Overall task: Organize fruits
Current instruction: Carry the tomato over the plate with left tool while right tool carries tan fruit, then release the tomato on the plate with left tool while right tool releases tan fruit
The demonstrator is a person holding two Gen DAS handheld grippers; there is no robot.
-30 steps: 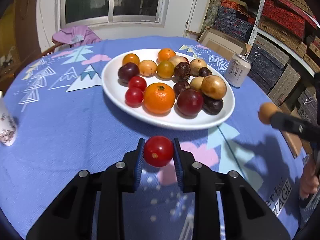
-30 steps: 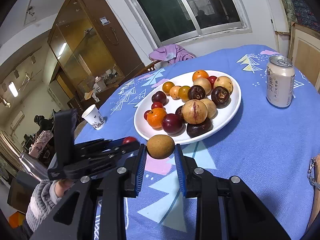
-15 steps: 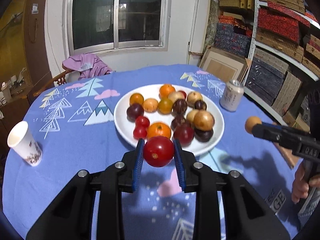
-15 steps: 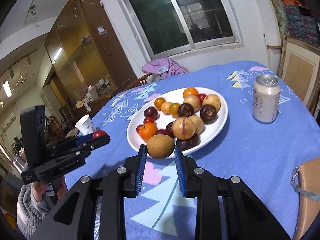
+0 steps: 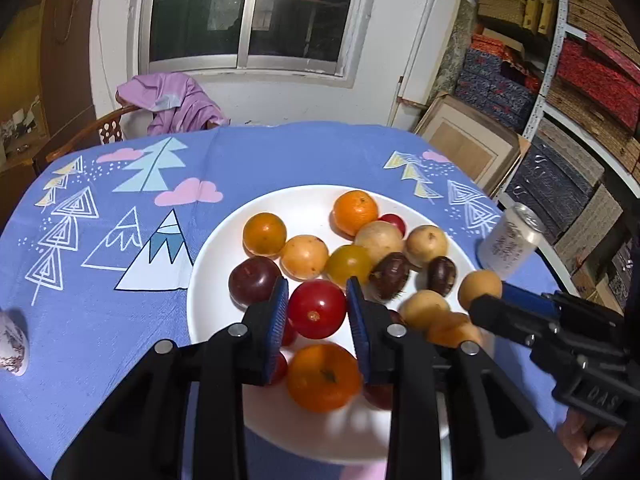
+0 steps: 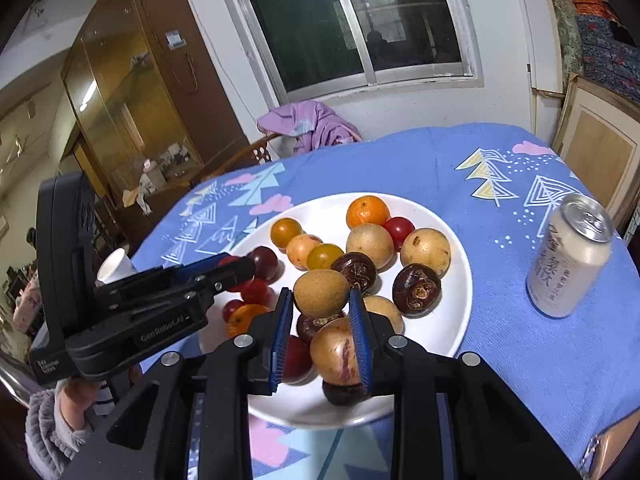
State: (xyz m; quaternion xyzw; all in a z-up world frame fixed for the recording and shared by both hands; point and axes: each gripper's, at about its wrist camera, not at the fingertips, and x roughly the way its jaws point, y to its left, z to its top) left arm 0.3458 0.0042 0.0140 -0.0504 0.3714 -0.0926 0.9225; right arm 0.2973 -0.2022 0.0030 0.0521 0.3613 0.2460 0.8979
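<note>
A white plate (image 5: 208,304) (image 6: 452,320) on the blue tablecloth holds several oranges, tomatoes, plums, dark passion fruits and tan round fruits. My left gripper (image 5: 317,308) is shut on a red tomato (image 5: 317,309), held over the plate's near side above an orange (image 5: 323,376). My right gripper (image 6: 321,294) is shut on a brown round fruit (image 6: 321,293), also above the plate. In the left wrist view the right gripper (image 5: 482,296) comes in from the right with that brown fruit (image 5: 479,289). The left gripper (image 6: 236,270) enters the right wrist view from the left.
A silver drink can (image 5: 510,236) (image 6: 568,256) stands right of the plate. A paper cup (image 6: 116,266) (image 5: 12,340) sits at the table's left edge. A chair with a purple garment (image 5: 172,104) is behind the table; shelves of boxes (image 5: 580,80) fill the right.
Both grippers have moved forward from the near tablecloth to above the plate, each still holding its fruit. The plate now looks much larger and closer in both views.
</note>
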